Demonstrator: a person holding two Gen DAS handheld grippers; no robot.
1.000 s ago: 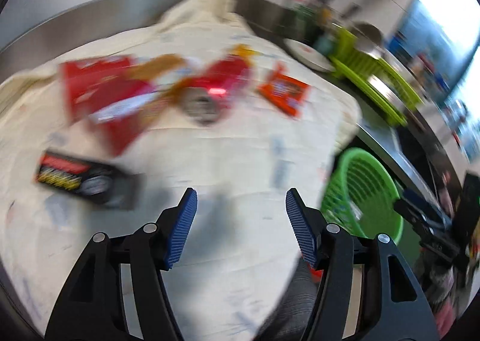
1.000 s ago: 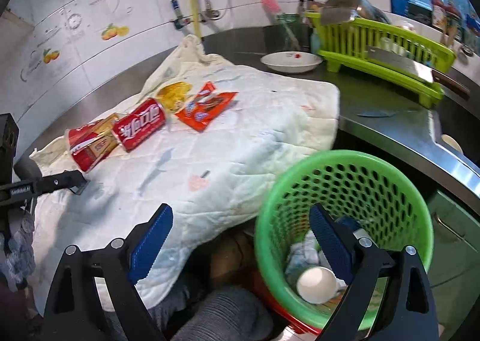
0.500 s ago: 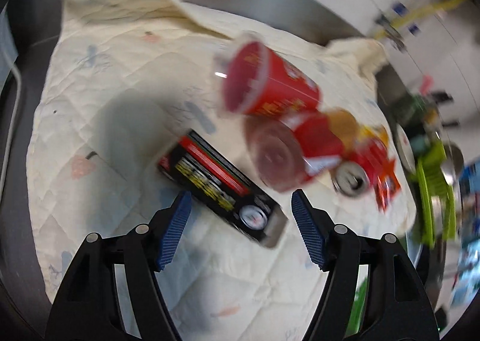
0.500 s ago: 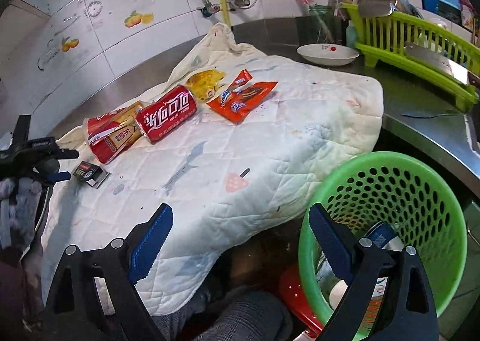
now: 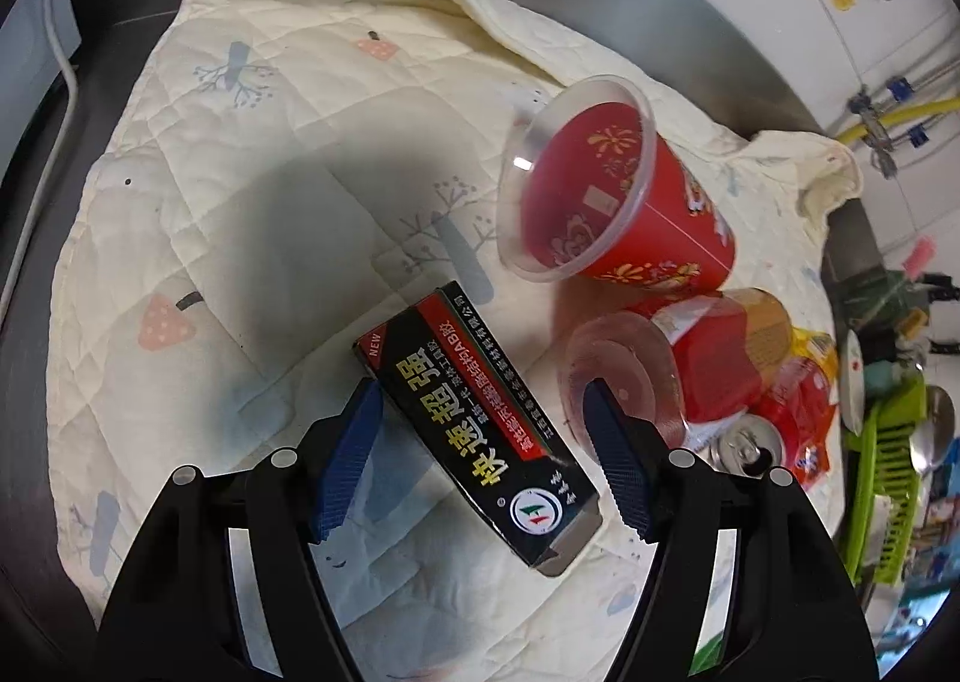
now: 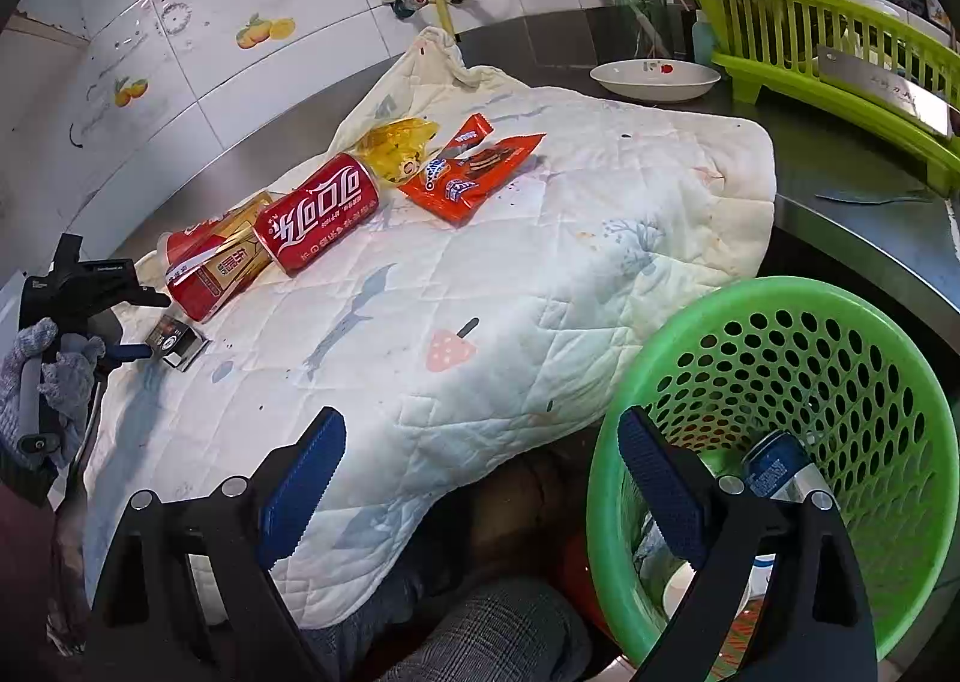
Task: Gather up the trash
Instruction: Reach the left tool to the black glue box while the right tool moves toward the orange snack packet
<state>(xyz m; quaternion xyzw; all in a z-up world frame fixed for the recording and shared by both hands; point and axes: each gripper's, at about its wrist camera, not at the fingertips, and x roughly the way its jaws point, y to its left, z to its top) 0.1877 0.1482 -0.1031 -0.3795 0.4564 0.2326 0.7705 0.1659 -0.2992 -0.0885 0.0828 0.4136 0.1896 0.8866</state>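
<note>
The left gripper is now brought down over the black box, fingers spread to either side of it and not yet pressing (a second ago only bare quilt lay between them, with the box well off to the side and blurred). The box lies flat and skewed on the quilted cloth, its long axis running diagonally through the gap; one blue pad sits just beside its near edge, the other is apart from it and close to the clear cup. The red cup lies tipped on its side beyond. In the right wrist view the right gripper is held wide apart and empty beside the green basket, which already holds a can and other items. The approach is judged complete; closing on the box is the step in hand, with the cola can and orange wrapper left to collect.
</note>
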